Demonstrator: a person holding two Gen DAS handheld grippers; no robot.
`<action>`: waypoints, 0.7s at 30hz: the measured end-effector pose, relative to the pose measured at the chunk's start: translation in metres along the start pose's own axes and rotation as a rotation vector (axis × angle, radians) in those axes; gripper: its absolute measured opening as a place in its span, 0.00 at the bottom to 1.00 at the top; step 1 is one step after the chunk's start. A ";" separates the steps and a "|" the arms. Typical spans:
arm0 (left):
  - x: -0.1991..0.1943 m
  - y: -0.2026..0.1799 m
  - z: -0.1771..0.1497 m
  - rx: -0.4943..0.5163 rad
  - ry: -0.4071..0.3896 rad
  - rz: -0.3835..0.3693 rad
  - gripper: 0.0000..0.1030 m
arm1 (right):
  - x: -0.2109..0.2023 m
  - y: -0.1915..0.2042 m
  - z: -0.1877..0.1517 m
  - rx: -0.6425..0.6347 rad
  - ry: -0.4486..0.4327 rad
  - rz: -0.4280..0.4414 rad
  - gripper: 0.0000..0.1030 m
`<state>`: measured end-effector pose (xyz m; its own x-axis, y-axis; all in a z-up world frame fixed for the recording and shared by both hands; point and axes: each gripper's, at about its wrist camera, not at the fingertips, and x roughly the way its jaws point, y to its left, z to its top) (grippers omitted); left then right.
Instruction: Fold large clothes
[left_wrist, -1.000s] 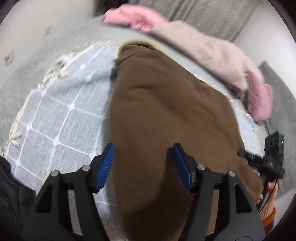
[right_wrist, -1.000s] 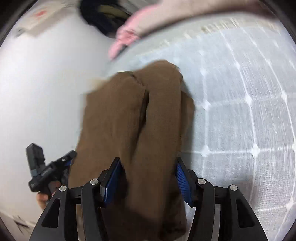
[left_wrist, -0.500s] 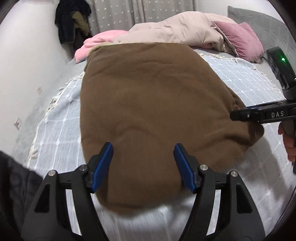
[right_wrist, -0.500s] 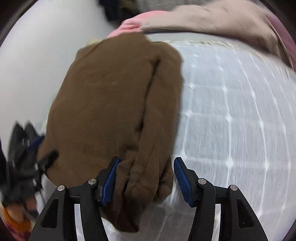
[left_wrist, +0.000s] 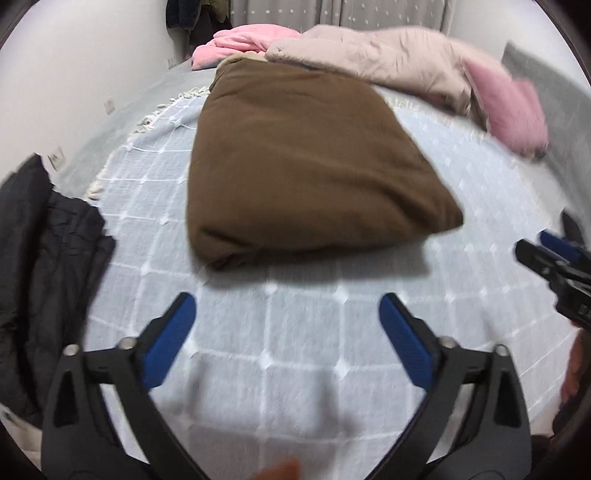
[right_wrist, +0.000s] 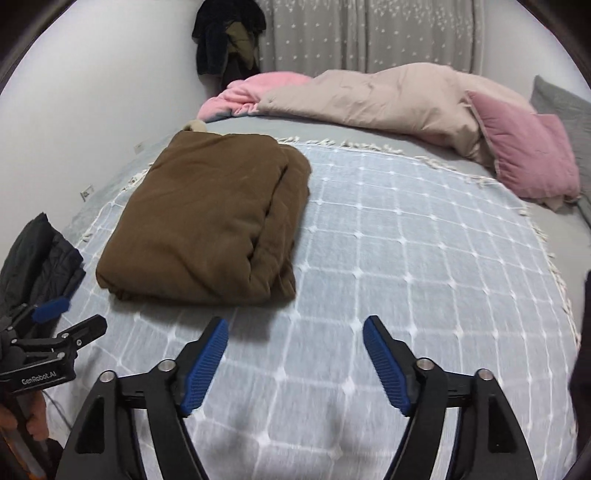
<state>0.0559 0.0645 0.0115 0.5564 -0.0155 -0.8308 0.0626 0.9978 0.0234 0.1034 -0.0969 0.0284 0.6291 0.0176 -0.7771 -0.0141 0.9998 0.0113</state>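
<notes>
A brown garment lies folded into a thick rectangle on the pale blue checked blanket; it also shows in the right wrist view, left of centre. My left gripper is open and empty, held above the blanket just short of the garment's near edge. My right gripper is open and empty, near the garment's near right corner. Each gripper shows at the edge of the other's view, the right one and the left one.
A black jacket lies at the bed's left edge, also in the right wrist view. A beige duvet, pink blanket and pink pillow lie at the far side. White wall on the left.
Both grippers have let go of the brown garment, opened wider and drawn back toward me. The garment now lies flat and folded on the blanket.
</notes>
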 end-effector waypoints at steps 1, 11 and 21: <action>-0.001 -0.002 -0.001 0.007 0.000 0.018 0.98 | 0.002 0.000 -0.007 0.005 -0.009 -0.010 0.81; 0.002 0.003 -0.016 -0.032 0.006 0.058 0.98 | 0.025 0.029 -0.015 -0.023 0.045 -0.047 0.89; 0.006 0.009 -0.015 -0.062 0.024 0.017 0.98 | 0.042 0.031 -0.015 -0.002 0.060 -0.060 0.89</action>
<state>0.0477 0.0744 -0.0015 0.5369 0.0027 -0.8436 0.0012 1.0000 0.0039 0.1179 -0.0656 -0.0133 0.5809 -0.0430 -0.8128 0.0207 0.9991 -0.0380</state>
